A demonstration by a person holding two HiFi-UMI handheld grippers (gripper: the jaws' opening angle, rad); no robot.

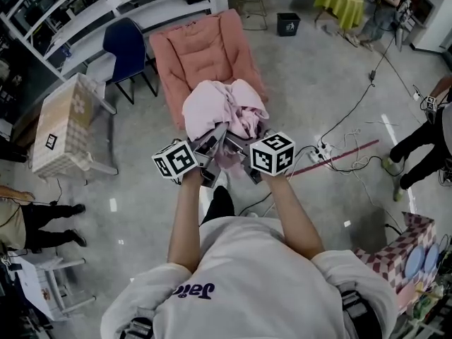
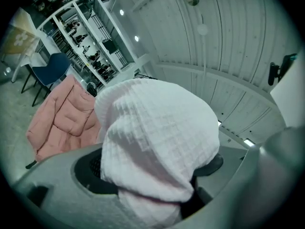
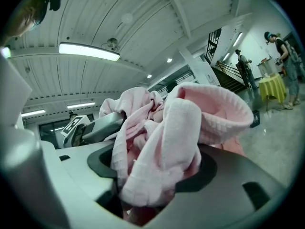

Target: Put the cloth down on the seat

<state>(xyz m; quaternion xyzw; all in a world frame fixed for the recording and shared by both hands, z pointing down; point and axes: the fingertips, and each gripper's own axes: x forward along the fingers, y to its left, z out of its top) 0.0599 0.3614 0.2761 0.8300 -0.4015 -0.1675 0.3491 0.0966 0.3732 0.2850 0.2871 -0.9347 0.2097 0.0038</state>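
A bunched pale pink cloth [image 1: 224, 109] sits at the front of the pink padded seat [image 1: 205, 51], right ahead of both grippers. My left gripper [image 1: 206, 149] has its jaws spread wide; the cloth [image 2: 157, 142] is heaped over them and sags into the gap, and the pads do not press on it. Beside it, my right gripper [image 1: 239, 149] also stands wide, with folds of the cloth [image 3: 164, 142] piled between and above its jaws. The left gripper's finger [image 3: 102, 125] shows beyond that cloth. The cloth hides the fingertips of both.
A dark blue chair [image 1: 127, 44] stands left of the seat. A box with a patterned cover [image 1: 67, 122] is further left. White shelving [image 1: 106, 6] runs along the back. Cables and a power strip [image 1: 321, 150] lie on the floor at right. People stand at the edges.
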